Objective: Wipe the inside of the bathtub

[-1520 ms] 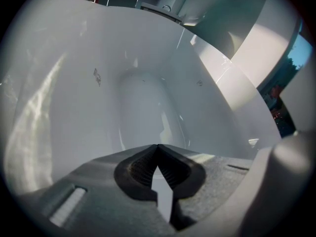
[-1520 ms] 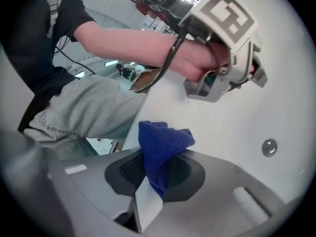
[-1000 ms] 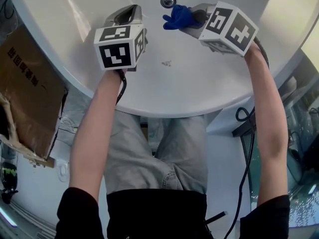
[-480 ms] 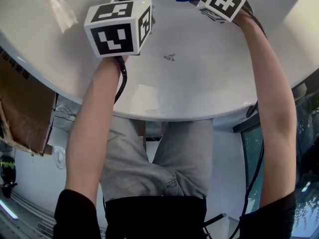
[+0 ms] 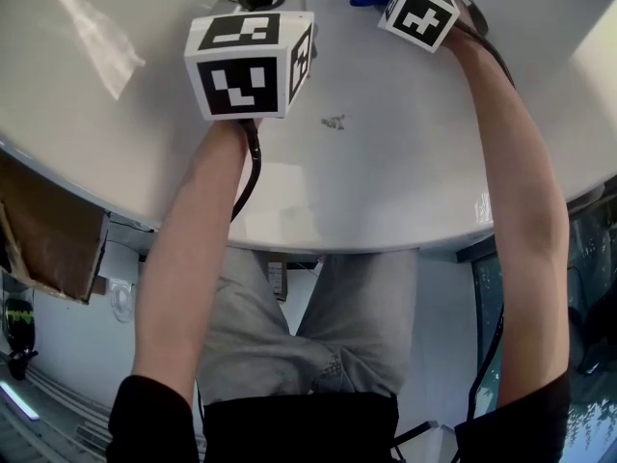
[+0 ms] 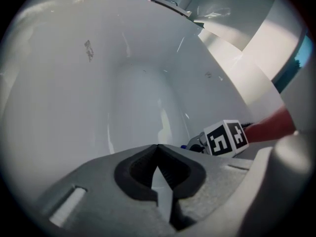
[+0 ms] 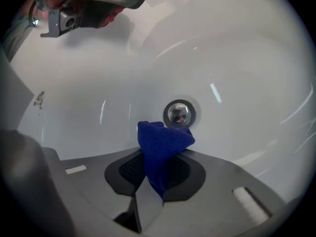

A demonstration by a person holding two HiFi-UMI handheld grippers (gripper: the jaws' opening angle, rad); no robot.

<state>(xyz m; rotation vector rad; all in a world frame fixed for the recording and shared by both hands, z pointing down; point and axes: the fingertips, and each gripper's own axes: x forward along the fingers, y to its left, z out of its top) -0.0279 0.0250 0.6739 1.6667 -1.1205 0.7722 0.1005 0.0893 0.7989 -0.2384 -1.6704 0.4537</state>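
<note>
Both grippers have pushed deeper into the bathtub (image 5: 405, 181) since a second ago. Now the right gripper (image 7: 153, 177) clamps the blue cloth (image 7: 163, 142) just short of the drain (image 7: 179, 113); the left gripper (image 6: 159, 179) is closed, empty, well aside of the drain. Wiping judged under way

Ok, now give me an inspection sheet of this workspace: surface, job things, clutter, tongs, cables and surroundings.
Surface: white glossy tub; one small dark mark on its inner wall; metal drain at the bottom.
Job's things: blue cloth, bunched, close to the drain; whether it touches the tub cannot be told.
Clutter: nothing seen inside the tub.
Tongs: left tongs shut and empty, held above the tub wall; right tongs shut on the cloth.
Cables: left cable runs along the left forearm; right cable hangs beside the right arm outside the tub.
Surroundings: cardboard beside the tub, on the left.
</note>
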